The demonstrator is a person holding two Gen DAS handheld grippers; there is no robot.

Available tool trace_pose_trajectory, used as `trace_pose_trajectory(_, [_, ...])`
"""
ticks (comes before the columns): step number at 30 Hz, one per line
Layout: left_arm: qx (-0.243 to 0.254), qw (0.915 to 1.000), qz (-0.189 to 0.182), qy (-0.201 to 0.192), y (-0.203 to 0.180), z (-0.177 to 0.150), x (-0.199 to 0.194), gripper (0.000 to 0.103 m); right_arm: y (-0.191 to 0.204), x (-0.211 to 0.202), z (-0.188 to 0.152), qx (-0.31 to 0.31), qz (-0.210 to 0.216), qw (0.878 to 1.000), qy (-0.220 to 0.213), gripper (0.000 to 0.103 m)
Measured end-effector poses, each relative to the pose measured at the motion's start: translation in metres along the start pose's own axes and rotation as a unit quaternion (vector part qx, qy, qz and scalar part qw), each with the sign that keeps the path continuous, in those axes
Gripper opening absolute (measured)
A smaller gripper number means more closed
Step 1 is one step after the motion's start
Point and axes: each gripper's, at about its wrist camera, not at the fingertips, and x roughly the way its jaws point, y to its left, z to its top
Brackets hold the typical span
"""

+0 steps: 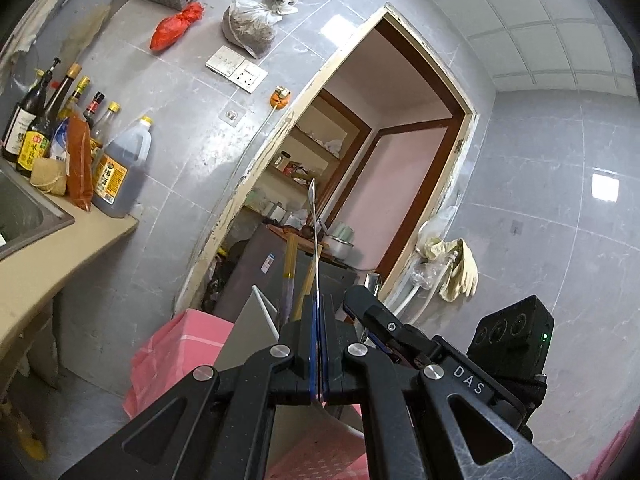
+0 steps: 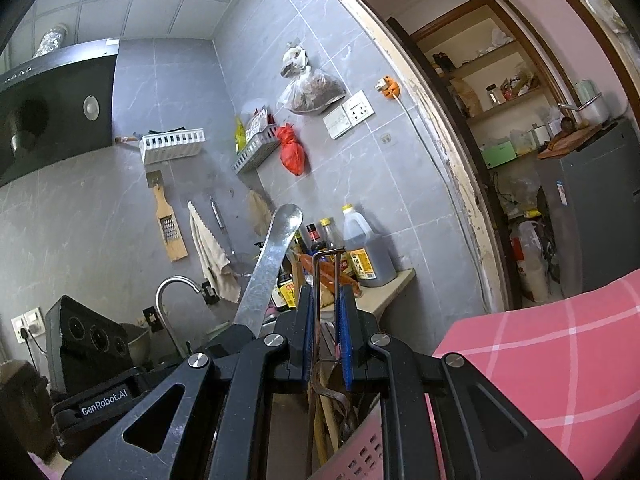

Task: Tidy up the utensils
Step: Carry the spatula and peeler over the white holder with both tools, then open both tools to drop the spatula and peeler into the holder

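My left gripper (image 1: 319, 300) is shut on a flat steel utensil (image 1: 315, 232), seen edge-on, its tip pointing up toward the doorway. The same utensil shows in the right wrist view (image 2: 268, 264) as a broad steel spatula handle with a rounded end, rising from the left gripper. My right gripper (image 2: 325, 292) is closed on a thin bent wire utensil (image 2: 326, 258) with a rusty loop below the pads. Under both grippers stands a pink perforated utensil basket (image 2: 360, 456) holding wooden chopsticks (image 1: 291, 272) and other handles.
A counter (image 1: 48, 256) with a steel sink (image 1: 24, 208) and several sauce bottles (image 1: 120, 168) lies left. A faucet (image 2: 172, 292), hanging grater and towel are on the wall. A doorway (image 1: 380, 160) opens onto shelves and a fridge. A pink checked cloth (image 2: 552, 360) covers something at right.
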Motion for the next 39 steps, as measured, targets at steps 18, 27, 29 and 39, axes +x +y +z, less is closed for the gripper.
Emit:
trace_pose_trajectory(18, [0.056,0.9968,0.026,0.05,-0.011,0.009,-0.01,0.002,0.007,-0.008,-0.002,-0.023,-0.006,0.999,0.046,0.012])
trace_pose_trajectory(27, [0.075,0.9895,0.03,0.119,-0.02,0.019,-0.008,0.002,0.013,-0.008,0.008,-0.01,-0.02,0.997,0.075,0.018])
trace_pose_trajectory(29, [0.073,0.9884,0.029,0.13,-0.021,0.02,-0.009,0.002,0.014,-0.008,0.009,-0.008,-0.024,0.997,0.076,0.022])
trace_pose_trajectory(39, [0.07,0.9871,0.031,0.141,-0.028,0.026,-0.017,0.013,0.021,-0.026,0.021,-0.006,-0.057,0.996,0.062,0.031])
